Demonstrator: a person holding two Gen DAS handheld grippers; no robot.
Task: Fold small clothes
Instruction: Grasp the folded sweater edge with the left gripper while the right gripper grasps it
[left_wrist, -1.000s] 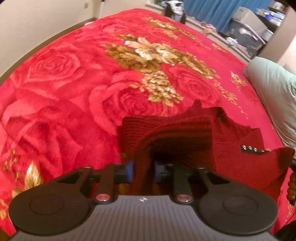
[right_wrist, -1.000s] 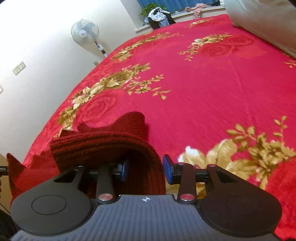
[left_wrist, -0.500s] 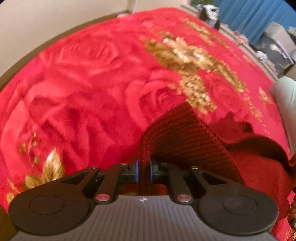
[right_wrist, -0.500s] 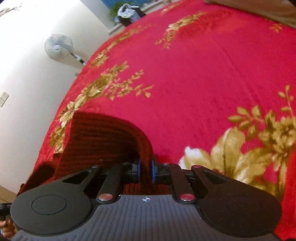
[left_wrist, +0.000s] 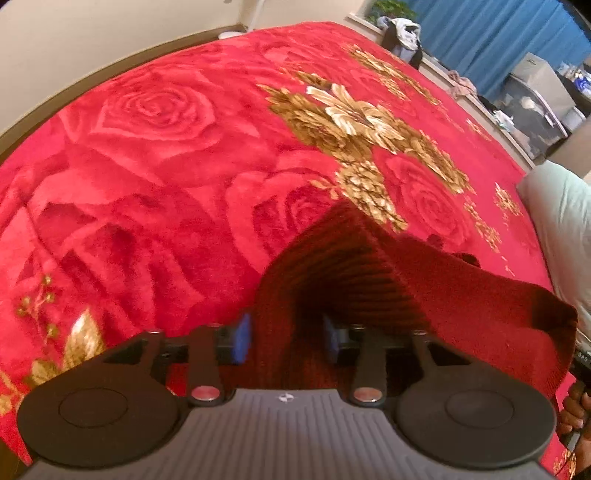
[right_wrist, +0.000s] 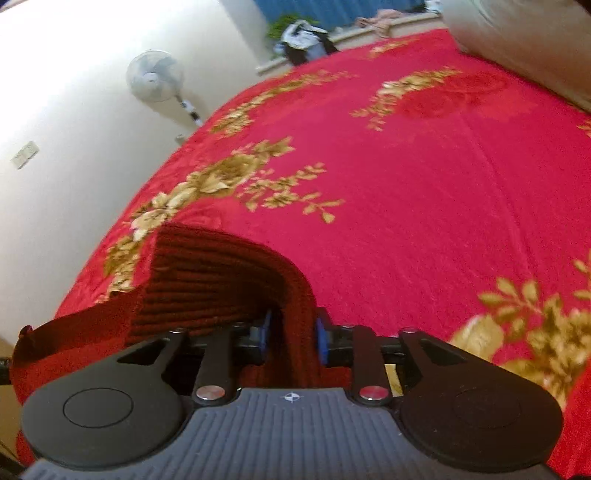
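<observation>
A dark red ribbed knit garment (left_wrist: 369, 273) lies bunched on the red rose-patterned blanket (left_wrist: 155, 177). One hem of it runs between the blue pads of my left gripper (left_wrist: 286, 339), whose jaws are opening and stand apart from the cloth. In the right wrist view the same knit garment (right_wrist: 207, 273) arches up, and a fold of it passes between the pads of my right gripper (right_wrist: 292, 338). Those jaws are opening too, and the fold sits loosely in the gap. The rest of the garment sags between the two grippers.
A pale pillow (left_wrist: 561, 206) lies at the bed's right side. A standing fan (right_wrist: 155, 79) is by the white wall. Clothes are heaped on the sill (left_wrist: 402, 31) beyond the bed, near blue curtains. A hand (left_wrist: 572, 410) shows at the lower right.
Both grippers closed tight on the knit hem half a second ago and have now spread apart again, with the cloth still lying between the pads. The left gripper has rolled a little.
</observation>
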